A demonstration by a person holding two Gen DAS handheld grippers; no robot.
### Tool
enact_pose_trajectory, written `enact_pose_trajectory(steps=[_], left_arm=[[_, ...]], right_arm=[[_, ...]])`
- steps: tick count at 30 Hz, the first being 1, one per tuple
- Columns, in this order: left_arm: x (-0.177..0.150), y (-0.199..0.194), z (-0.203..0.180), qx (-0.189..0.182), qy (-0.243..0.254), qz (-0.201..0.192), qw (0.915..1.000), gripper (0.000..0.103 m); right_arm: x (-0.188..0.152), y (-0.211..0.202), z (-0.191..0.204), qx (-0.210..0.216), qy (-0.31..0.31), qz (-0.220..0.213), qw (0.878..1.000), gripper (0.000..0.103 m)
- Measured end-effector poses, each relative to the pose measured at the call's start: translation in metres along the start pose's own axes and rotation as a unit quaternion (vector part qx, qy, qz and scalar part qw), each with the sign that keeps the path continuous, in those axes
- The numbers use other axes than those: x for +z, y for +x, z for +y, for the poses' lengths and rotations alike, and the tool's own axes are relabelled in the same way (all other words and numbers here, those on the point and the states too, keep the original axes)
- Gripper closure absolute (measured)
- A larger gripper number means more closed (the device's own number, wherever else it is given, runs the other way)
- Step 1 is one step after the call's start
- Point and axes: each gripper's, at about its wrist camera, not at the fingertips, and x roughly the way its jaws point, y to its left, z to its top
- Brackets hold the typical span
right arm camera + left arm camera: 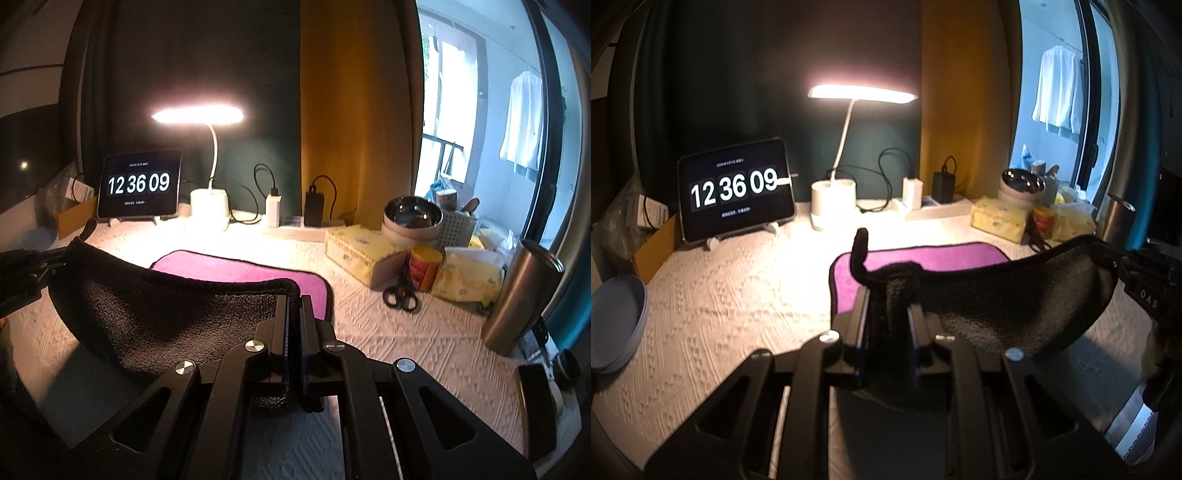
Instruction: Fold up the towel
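Both my grippers, left (886,295) and right (294,306), are clamped on corners of the towel (1015,295), near edge lifted, far half flat at 12 o'clock. It's light and floppy, sagging between them, so corners are the spot. Bumpy tablecloth (406,332) underneath, lamp (197,112) behind, cluttered toward 2 o'clock.
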Motion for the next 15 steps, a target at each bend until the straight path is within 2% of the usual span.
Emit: enact_pose_trajectory(steps=[15], left_arm=[[0.022,0.016,0.005,0.002,-0.002,-0.017,0.9998,0.084]], right_arm=[[0.022,0.017,-0.009,0.001,-0.004,-0.023,1.000,0.097]])
